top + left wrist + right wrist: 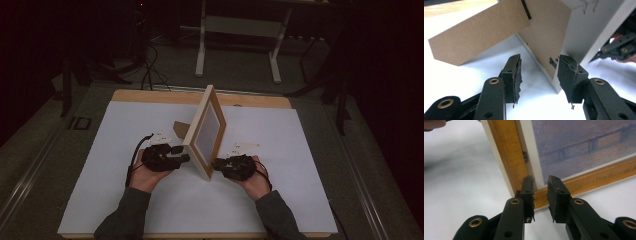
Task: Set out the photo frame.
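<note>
We saw the picture frame standing upright on the white table, propped by its cardboard stand. Our left gripper sat behind the frame's near corner, jaws apart and gripping nothing. Our right gripper faced the front corner, jaws likewise parted, clear of the wood.
</note>
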`<state>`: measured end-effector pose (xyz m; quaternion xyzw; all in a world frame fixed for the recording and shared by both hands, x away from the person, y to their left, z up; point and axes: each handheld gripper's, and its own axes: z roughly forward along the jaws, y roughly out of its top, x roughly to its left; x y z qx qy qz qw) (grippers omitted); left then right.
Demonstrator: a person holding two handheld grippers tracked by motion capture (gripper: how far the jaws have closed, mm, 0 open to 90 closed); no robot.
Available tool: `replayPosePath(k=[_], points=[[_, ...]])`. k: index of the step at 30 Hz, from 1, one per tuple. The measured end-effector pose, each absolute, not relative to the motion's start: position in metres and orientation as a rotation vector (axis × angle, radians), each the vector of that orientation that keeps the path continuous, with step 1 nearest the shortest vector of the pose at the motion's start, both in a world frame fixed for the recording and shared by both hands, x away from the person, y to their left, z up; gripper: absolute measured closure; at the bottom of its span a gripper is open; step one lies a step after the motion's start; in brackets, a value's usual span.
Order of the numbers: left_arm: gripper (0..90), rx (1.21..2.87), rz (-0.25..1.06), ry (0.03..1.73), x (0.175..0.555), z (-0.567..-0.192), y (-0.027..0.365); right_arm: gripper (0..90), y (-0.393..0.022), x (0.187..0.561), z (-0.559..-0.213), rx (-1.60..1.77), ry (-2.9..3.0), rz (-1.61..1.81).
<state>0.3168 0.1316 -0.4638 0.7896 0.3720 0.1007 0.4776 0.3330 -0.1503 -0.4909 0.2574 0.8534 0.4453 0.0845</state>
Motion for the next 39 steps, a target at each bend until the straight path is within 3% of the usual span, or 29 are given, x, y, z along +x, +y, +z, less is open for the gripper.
replayPosePath(k=[6,20,28,39], points=[[44.3,1.957,0.240,0.906,0.314,-0.464,0.134,72.2,-0.155,0.334,-0.489,0.782,2.528,1.329],[39.3,1.985,0.219,0.848,0.308,-0.465,0.129,68.5,-0.157,0.335,-0.489,0.801,2.513,1.324],[30.5,1.976,0.248,0.836,0.306,-0.465,0.109,68.0,-0.156,0.336,-0.490,0.804,2.518,1.319],[31.6,1.935,0.311,0.864,0.308,-0.462,0.092,68.0,-0.159,0.337,-0.490,0.817,2.513,1.315]])
